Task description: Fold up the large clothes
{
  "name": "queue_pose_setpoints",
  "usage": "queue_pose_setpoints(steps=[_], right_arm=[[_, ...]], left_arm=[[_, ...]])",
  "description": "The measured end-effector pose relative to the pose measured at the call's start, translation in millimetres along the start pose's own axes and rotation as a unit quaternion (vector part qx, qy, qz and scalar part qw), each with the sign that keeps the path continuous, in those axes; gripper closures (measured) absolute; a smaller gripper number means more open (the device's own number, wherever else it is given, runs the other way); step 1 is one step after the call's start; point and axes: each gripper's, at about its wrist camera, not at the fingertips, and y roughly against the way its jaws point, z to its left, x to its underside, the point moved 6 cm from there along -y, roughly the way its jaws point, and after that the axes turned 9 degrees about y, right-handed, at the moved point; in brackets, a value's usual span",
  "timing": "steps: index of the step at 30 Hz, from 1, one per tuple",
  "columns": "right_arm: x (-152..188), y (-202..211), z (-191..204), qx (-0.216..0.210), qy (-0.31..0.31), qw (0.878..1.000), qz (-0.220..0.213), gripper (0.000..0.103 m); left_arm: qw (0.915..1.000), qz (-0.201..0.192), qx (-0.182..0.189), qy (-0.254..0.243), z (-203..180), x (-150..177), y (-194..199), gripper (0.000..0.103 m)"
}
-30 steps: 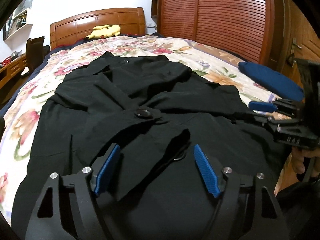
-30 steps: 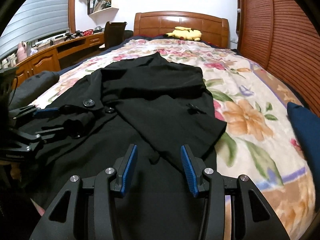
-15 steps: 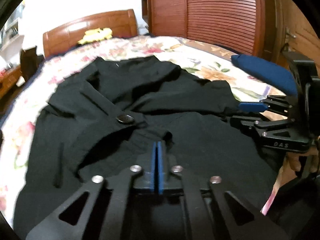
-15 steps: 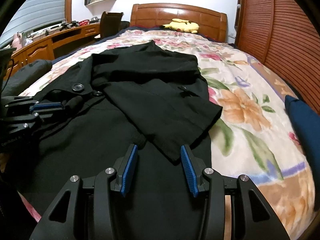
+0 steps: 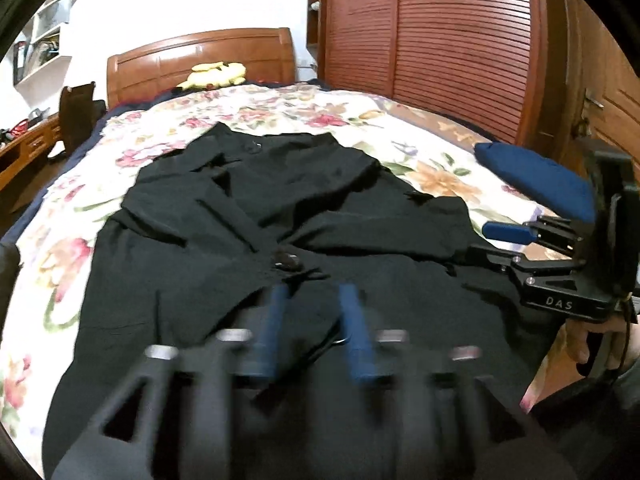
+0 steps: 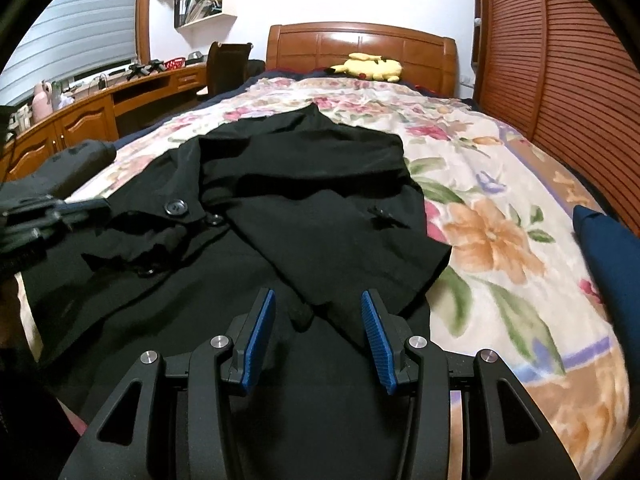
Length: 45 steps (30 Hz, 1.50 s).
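1. Black coat [image 5: 248, 248]: matte woven cloth, lies flat across the floral quilt [image 5: 440, 168]. Sleeves folded in over the front, big round buttons [image 6: 175, 208] near the middle, shallow creases.
2. Quilt is soft w/ big orange + pink flowers. Wooden headboard [image 6: 360, 46] at the far end, yellow plush toy [image 6: 370, 67] just before it.
3. Edges: coat hem runs off the near bed edge under both my tongs. Bare quilt on the right, up to a navy cushion [image 6: 612, 256] by the slatted wardrobe [image 5: 460, 40]. Desk [image 6: 100, 112] along the left side.
4. Left gripper [image 5: 316, 332]: blurred, jaws opening, blue pads apart. A loose fold of coat lies between them, not pressed. Points down over the coat front.
5. Right gripper [image 6: 318, 332]: jaws partly apart, ribbed blue pads [image 6: 259, 336] clear. Coat cloth is below, nothing pinched. Tilted down at the hem, near the folded sleeve's edge.
6. My right hand [image 5: 588, 344] shows under the right tongs' body.
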Motion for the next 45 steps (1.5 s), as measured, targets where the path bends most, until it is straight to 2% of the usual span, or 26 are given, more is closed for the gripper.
queue_pose_setpoints(steps=[2,7,9,10,12,13,18,25,31,36,39,40,41,43,44,45], right_arm=[[-2,3,-1,0.000,-0.002,1.000,-0.006,0.056],[-5,10,-2,0.002,-0.004,1.000,-0.016,0.056],[-5,11,-3,0.003,-0.004,1.000,-0.018,0.056],[-5,12,-4,0.003,-0.003,1.000,-0.019,0.056],[-4,14,-5,0.000,-0.003,1.000,-0.022,0.056],[-4,15,-6,0.000,-0.005,1.000,-0.024,0.056],[-7,19,-10,-0.003,-0.011,0.999,-0.034,0.056],[-9,13,-4,-0.005,-0.004,0.999,-0.035,0.056],[-10,11,-5,0.001,0.009,0.999,-0.033,0.056],[-10,8,-8,0.003,-0.001,0.999,-0.033,0.056],[-9,4,-6,0.003,0.002,1.000,-0.026,0.056],[-9,2,-4,0.002,0.005,1.000,-0.024,0.056],[-10,2,-3,0.001,0.008,1.000,-0.024,0.056],[-11,1,0,0.002,0.015,1.000,-0.023,0.056],[-11,1,1,0.002,0.016,1.000,-0.023,0.056],[-11,1,2,0.002,0.018,1.000,-0.023,0.056]], left_arm=[[1.0000,0.008,0.000,-0.003,-8,0,-10,0.043],[0.9989,0.044,-0.015,-0.004,-15,1,-36,0.043],[0.9979,0.064,-0.010,-0.012,-19,4,-45,0.068],[0.9970,0.074,-0.009,-0.022,-21,7,-49,0.085],[0.9960,0.079,-0.017,-0.038,-22,10,-52,0.096],[0.9960,0.077,-0.018,-0.042,-22,10,-50,0.099],[0.9988,0.029,-0.034,-0.017,3,-12,-19,0.100],[0.9962,-0.026,-0.080,0.019,70,-45,31,0.101],[0.9911,-0.040,-0.115,0.053,124,-49,53,0.101],[0.9862,-0.029,-0.150,0.065,157,-41,57,0.100],[0.9856,-0.014,-0.159,0.056,169,-31,56,0.094],[0.9851,-0.014,-0.163,0.054,173,-26,56,0.083],[0.9851,-0.015,-0.163,0.052,173,-25,56,0.066],[0.9865,-0.019,-0.154,0.051,176,-17,58,0.052],[0.9870,-0.019,-0.151,0.051,176,-15,60,0.041],[0.9873,-0.019,-0.148,0.053,177,-12,61,0.035]])
